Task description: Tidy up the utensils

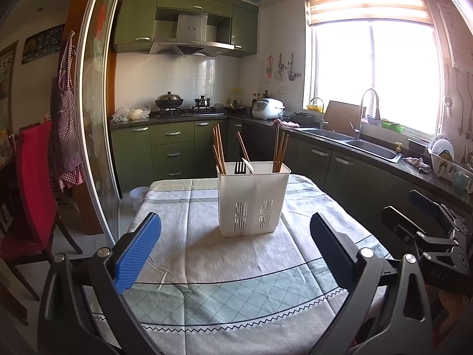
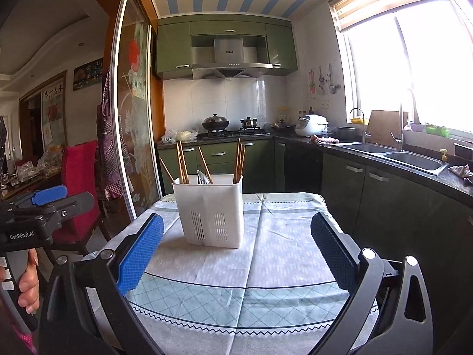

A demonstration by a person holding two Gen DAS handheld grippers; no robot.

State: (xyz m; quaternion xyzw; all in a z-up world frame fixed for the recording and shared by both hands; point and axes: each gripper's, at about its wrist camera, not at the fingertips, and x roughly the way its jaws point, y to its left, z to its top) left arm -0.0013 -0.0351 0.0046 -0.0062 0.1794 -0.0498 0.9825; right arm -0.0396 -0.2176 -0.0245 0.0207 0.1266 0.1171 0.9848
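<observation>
A white slotted utensil caddy (image 1: 253,199) stands upright on the cloth-covered table (image 1: 224,266). It holds several wooden chopsticks (image 1: 218,152) at left, middle and right, and a black slotted spatula (image 1: 240,168) in the middle. It also shows in the right wrist view (image 2: 211,211) with its chopsticks (image 2: 181,162). My left gripper (image 1: 235,236) is open and empty, short of the caddy. My right gripper (image 2: 236,239) is open and empty, also short of the caddy. Each gripper shows at the edge of the other's view.
A red chair (image 1: 32,183) stands left of the table by a glass sliding door (image 1: 94,112). Green cabinets, a stove with pots (image 1: 170,100), a rice cooker (image 1: 267,108) and a double sink (image 1: 351,142) line the back and right counters.
</observation>
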